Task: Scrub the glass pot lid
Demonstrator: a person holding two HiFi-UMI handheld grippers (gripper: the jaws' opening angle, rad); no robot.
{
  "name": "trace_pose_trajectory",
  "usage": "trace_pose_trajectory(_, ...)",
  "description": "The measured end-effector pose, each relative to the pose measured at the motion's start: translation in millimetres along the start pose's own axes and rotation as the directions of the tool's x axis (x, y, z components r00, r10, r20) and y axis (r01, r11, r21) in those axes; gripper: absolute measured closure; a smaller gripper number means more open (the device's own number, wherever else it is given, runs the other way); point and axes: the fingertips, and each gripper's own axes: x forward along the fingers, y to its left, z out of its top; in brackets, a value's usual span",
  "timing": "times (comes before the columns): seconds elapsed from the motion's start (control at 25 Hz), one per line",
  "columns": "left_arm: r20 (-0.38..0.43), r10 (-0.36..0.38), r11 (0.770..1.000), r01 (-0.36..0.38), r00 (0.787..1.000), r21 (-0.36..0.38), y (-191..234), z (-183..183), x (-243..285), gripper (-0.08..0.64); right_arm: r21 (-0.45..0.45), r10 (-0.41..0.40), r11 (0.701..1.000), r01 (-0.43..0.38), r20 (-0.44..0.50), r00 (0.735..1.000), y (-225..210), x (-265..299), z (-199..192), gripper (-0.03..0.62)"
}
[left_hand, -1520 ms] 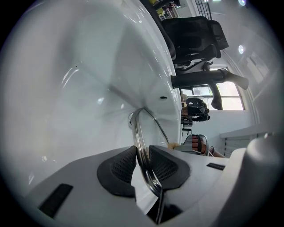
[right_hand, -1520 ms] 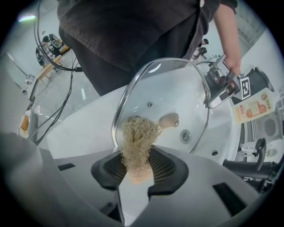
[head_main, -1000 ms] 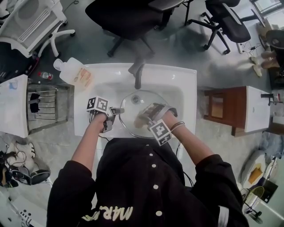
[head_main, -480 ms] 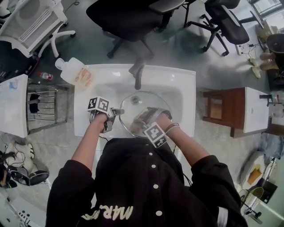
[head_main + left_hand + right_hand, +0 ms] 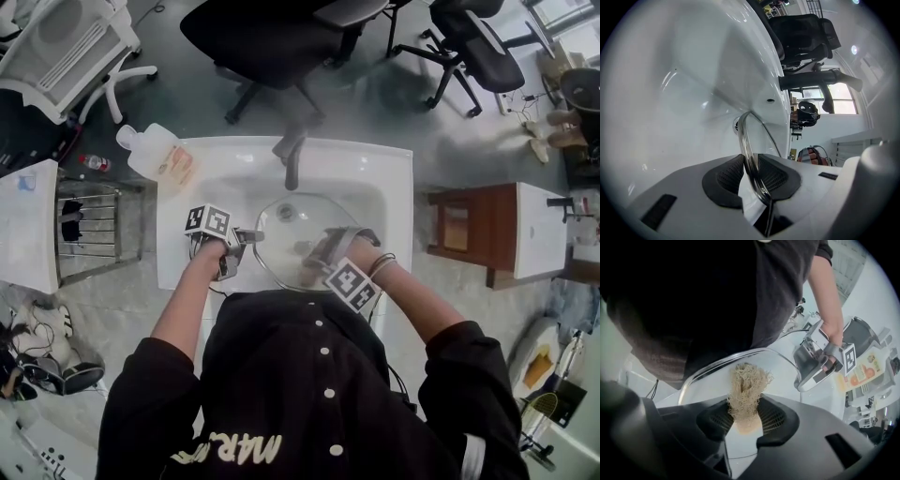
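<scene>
A: What is hidden or hard to make out?

B: In the head view the right gripper (image 5: 314, 249) is smeared by motion over the glass pot lid (image 5: 281, 227), so its jaws cannot be read there. The lid's near edge is lost against the person's dark shirt (image 5: 309, 375). A small round shape is seen through the glass, but it cannot be told whether it is a knob or a drain.

A: What is supplied by the gripper views?

B: In the right gripper view the jaws are seen closed on a tan fibrous scrubber (image 5: 746, 390). Its tuft is pushed out past the pads and appears to be laid against the glass. In the left gripper view the lid is shown edge-on only. Its metal rim is clamped between the black pads of the left gripper (image 5: 751, 176), and the jaws are parted by no more than the rim's thickness. The clear bottle (image 5: 155, 156) with an orange label is shown whole only in the head view, lying on the back left corner of the sink (image 5: 384, 187).

A: Where is the lid placed relative to the grippers?

B: It is held over the white basin, just in front of the faucet (image 5: 292, 157). Its left rim is gripped by the left gripper. The right gripper is brought in from the person's side over the lid's right half and pointed steeply down.
</scene>
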Motion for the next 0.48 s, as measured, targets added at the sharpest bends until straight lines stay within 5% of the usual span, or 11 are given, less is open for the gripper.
trace_pose_trajectory(0.48, -0.014, 0.044, 0.997, -0.043, 0.999, 0.059, 1, 1, 0, 0.442, -0.095, 0.156, 0.982, -0.163, -0.073, 0.985, 58, -19, -41, 0.453)
